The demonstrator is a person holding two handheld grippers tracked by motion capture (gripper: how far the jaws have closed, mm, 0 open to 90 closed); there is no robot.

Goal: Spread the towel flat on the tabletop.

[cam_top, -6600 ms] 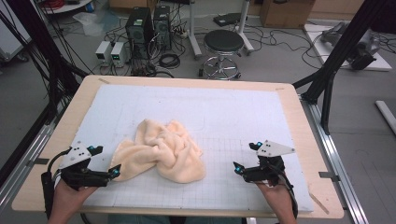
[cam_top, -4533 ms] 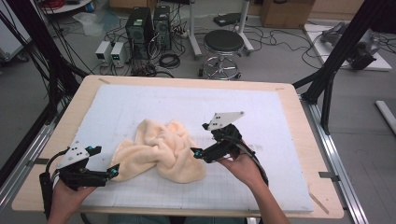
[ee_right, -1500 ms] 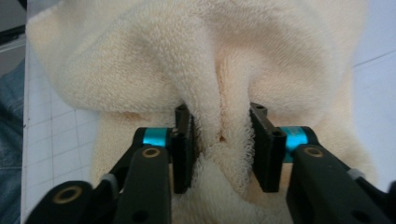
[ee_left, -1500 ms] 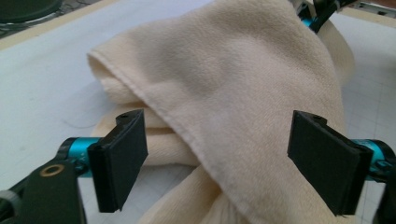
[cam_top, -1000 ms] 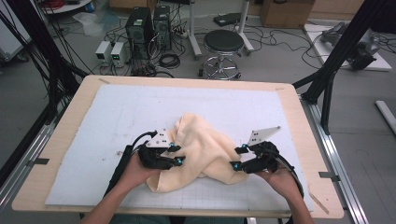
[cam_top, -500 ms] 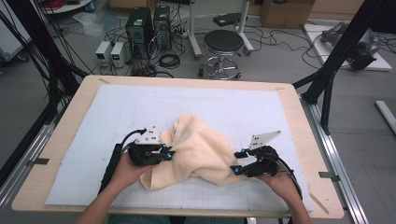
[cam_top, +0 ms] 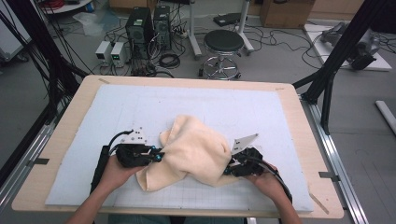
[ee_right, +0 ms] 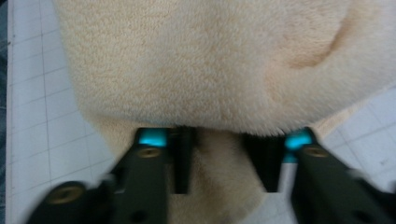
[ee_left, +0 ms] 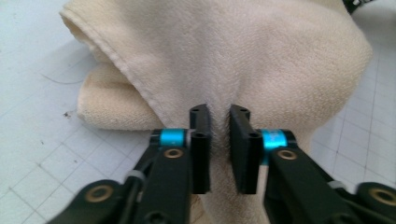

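Two tools meet the cream towel (cam_top: 194,151): left tool (ee_left: 219,140) pinches a thin fold that may slip; right tool (ee_right: 224,161), jaws just closing, straddles it ungripped.

— What's that on the table?

— A cream terry towel (cam_top: 194,151), thick and fluffy, bunched into a soft heap on the near half, about midway between left and right.

— Lying flat?

— No. It is humped in the middle, with a hemmed edge curling over a rolled fold on its left side, and a loose corner trailing toward the near left.
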